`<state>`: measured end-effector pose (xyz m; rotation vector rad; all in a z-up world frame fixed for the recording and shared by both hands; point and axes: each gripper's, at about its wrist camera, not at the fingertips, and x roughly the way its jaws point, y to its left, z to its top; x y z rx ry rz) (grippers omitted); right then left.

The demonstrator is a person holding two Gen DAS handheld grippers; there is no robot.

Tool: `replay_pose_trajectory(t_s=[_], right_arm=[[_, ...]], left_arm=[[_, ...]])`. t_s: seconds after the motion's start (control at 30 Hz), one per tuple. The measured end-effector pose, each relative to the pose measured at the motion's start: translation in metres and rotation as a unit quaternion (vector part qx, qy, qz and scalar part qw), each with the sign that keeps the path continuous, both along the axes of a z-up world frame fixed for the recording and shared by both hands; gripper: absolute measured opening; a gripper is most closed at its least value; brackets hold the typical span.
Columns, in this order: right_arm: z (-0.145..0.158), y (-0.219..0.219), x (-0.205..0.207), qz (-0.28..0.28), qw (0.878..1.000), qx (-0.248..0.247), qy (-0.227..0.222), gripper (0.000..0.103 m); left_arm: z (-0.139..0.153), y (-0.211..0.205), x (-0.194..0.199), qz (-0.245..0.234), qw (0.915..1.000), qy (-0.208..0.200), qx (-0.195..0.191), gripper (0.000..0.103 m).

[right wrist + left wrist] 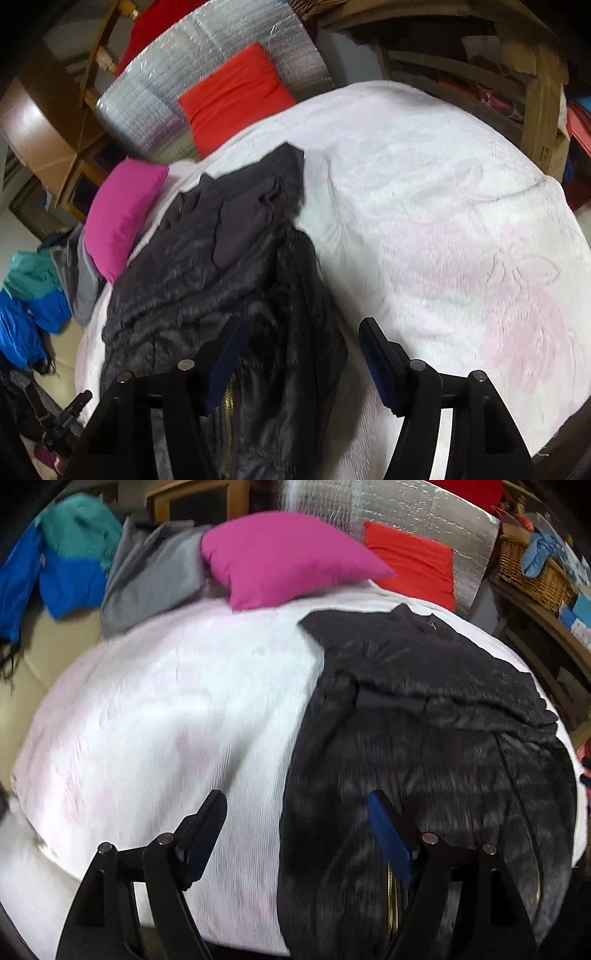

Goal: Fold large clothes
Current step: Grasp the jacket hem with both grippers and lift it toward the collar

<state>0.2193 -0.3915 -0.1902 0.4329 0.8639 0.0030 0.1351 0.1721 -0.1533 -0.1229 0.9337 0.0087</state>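
The white blanket (166, 709) covers the whole bed. On it lies the dark jacket (424, 720), spread lengthwise, below the pink cushion (288, 557) and the red cushion (413, 561). My left gripper (295, 808) and my right gripper (299, 336) hang open above the jacket's near end and hold nothing.

I'm in a home bedroom: bed w/ white blanket (166, 709), pink cushion (284, 557) & red cushion (413, 561) at far end, wicker basket (532, 572) far right, clothes heaped far left.
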Motion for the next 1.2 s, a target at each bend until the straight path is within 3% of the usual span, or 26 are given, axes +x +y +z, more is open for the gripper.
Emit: replay_pose_trajectory(t_s=[0.1, 0.37, 0.63, 0.73, 0.97, 1.03, 1.07, 1.13, 1.2], right_arm=[[-0.006, 0.003, -0.01, 0.003, 1.0, -0.017, 0.01, 0.068], [-0.024, 0.002, -0.054, 0.029, 0.999, -0.005, 0.029, 0.069], [-0.072, 0.059, -0.115, 0.151, 0.983, 0.05, 0.095, 0.074], [-0.089, 0.088, -0.119, 0.181, 0.975, 0.027, 0.125, 0.076], [-0.117, 0.122, -0.105, 0.14, 0.978, 0.007, 0.154, 0.079], [-0.116, 0.127, -0.112, 0.149, 0.977, 0.01, 0.151, 0.052], [-0.113, 0.13, -0.112, 0.162, 0.976, 0.015, 0.146, 0.013], [-0.102, 0.136, -0.12, 0.164, 0.978, -0.02, 0.124, 0.011], [-0.094, 0.137, -0.126, 0.166, 0.98, -0.019, 0.109, 0.01]], left_arm=[[-0.005, 0.003, -0.014, 0.011, 0.9999, 0.007, -0.006, 0.079], [-0.017, -0.006, -0.054, 0.018, 0.9996, 0.015, -0.018, 0.079], [-0.031, -0.005, -0.097, 0.044, 0.9959, 0.028, -0.074, 0.079], [-0.036, -0.01, -0.112, 0.042, 0.9949, 0.033, -0.086, 0.079], [-0.056, -0.024, -0.118, 0.035, 0.9929, 0.08, -0.081, 0.079], [-0.063, -0.027, -0.115, 0.035, 0.9918, 0.104, -0.066, 0.079], [-0.066, -0.028, -0.114, 0.035, 0.9909, 0.113, -0.065, 0.079], [-0.072, -0.031, -0.113, 0.033, 0.9893, 0.126, -0.064, 0.079], [-0.074, -0.035, -0.114, 0.025, 0.9889, 0.129, -0.069, 0.079]])
